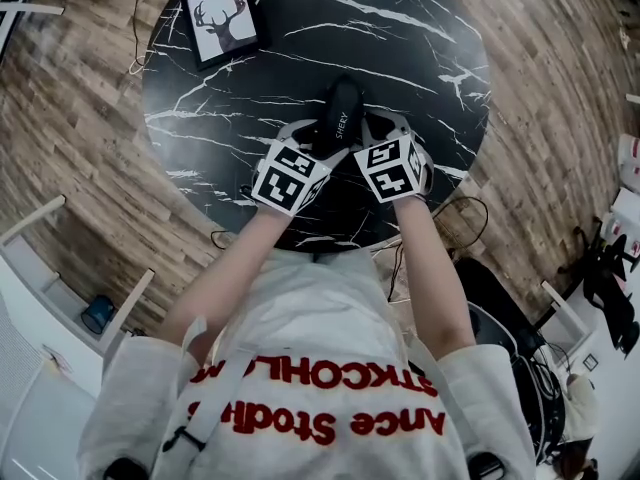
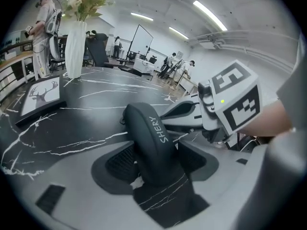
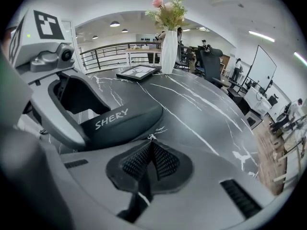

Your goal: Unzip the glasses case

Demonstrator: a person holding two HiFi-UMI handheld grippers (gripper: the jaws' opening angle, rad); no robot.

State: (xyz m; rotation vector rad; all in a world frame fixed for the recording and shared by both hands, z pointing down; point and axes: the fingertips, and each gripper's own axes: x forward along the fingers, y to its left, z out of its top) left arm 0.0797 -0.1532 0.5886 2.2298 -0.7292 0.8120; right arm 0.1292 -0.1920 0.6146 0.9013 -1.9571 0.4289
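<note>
Head view, near to far: my left gripper [image 1: 308, 138] and right gripper [image 1: 378, 128] sit side by side, both closer to me than the deer picture [image 1: 222, 18] and to its right. The left claw is clamped across the near end of the glasses case [image 1: 340, 108], one pad on each flank. The right claw is pressed together with its tips against the case's side seam; a pale speck at the tips may be the zip pull, but it is too small for me to tell. The case lies on the black marble table [image 1: 420, 48], nearer than the deer picture and right of it. Its long axis runs away from me, and its far end points past the picture's right side. I judge the case a light, semi-stiff moulded shell with a matte skin, likely to skate on the polished top unless pinned. The hold across its narrow width suits that, leaving the zip pull for the other claw. Beyond the deer picture, the left gripper view shows a white vase [image 2: 76, 42] of flowers.
</note>
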